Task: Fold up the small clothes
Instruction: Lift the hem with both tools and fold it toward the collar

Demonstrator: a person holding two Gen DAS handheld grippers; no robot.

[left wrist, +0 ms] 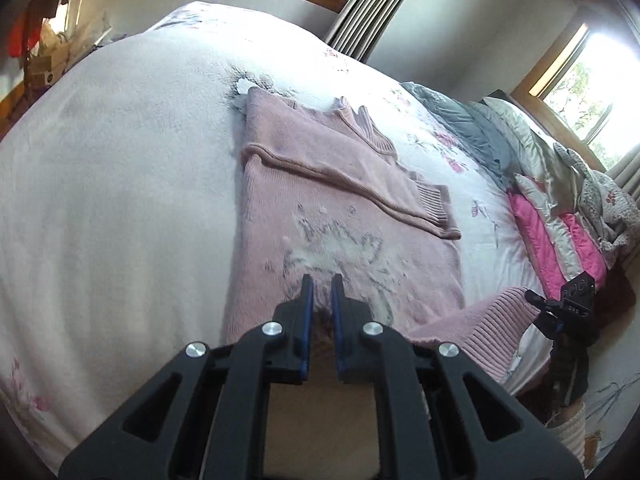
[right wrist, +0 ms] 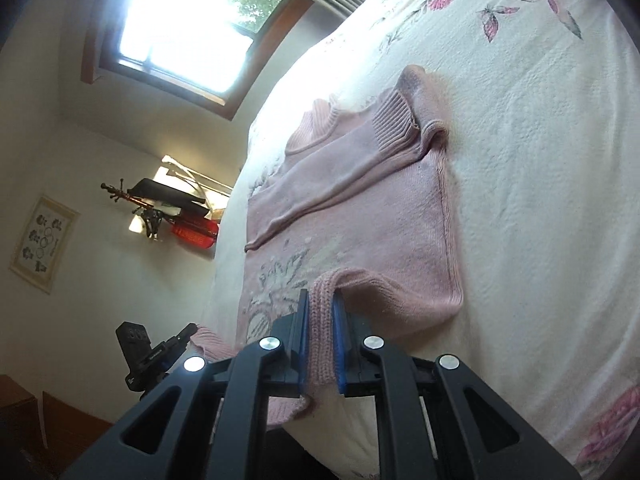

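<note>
Floral bed point(right wrist: 540, 160), pink sweater point(right wrist: 360, 220) hem pinched by both right gripper point(right wrist: 321, 316) and left gripper point(left wrist: 321, 296).

Pretty clearly a bedroom in someone's home. There's a big bed point(left wrist: 100, 184) with a white floral bedspread point(right wrist: 540, 140), plus a heap of pillows and quilts point(left wrist: 560, 184) along its far side. Wood-framed windows point(right wrist: 180, 44) look out on trees, pleated curtains point(left wrist: 372, 4) hang beside one, and a small framed print point(right wrist: 42, 244) hangs on the plain wall.
</note>
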